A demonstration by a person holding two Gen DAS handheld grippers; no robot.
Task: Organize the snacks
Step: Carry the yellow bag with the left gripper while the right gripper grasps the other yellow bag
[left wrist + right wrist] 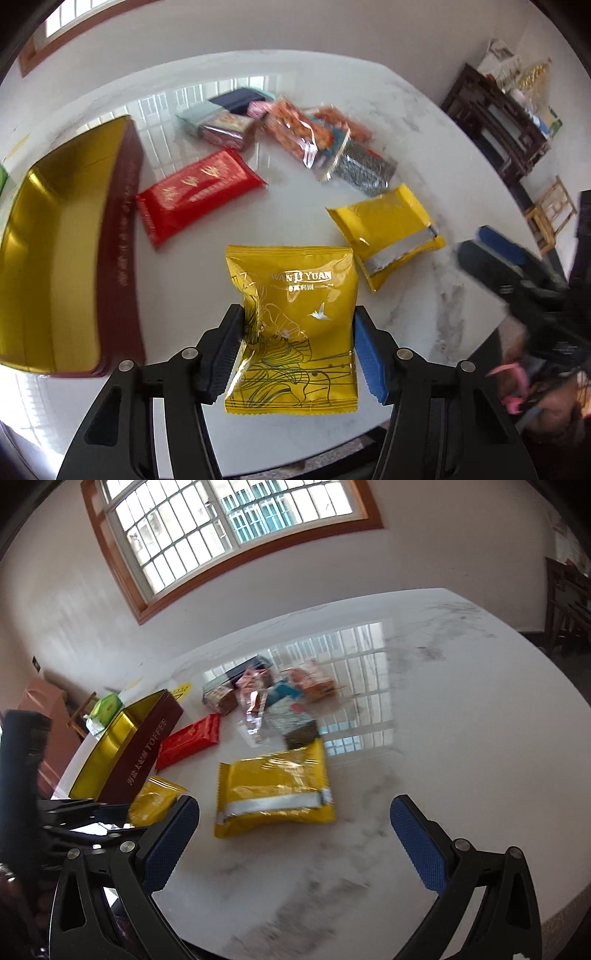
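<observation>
Clamped between the left gripper's (299,354) pads, one crinkly yellow foil snack packet (291,325) hangs above the white marble table (424,155), while the open gold-lined maroon toffee tin (55,258) looks empty, other snacks lie scattered, and the right gripper (295,834) gapes empty.

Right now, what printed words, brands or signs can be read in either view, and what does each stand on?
"WAN LI YUAN": yellow foil snack packet gripped by the left gripper.
"TOFFEE": maroon side of the gold-lined tin box.
Chinese characters beside "TOFFEE" and under the packet's brand: too small to read.
Gold marks on the red foil packet: blurred.
</observation>
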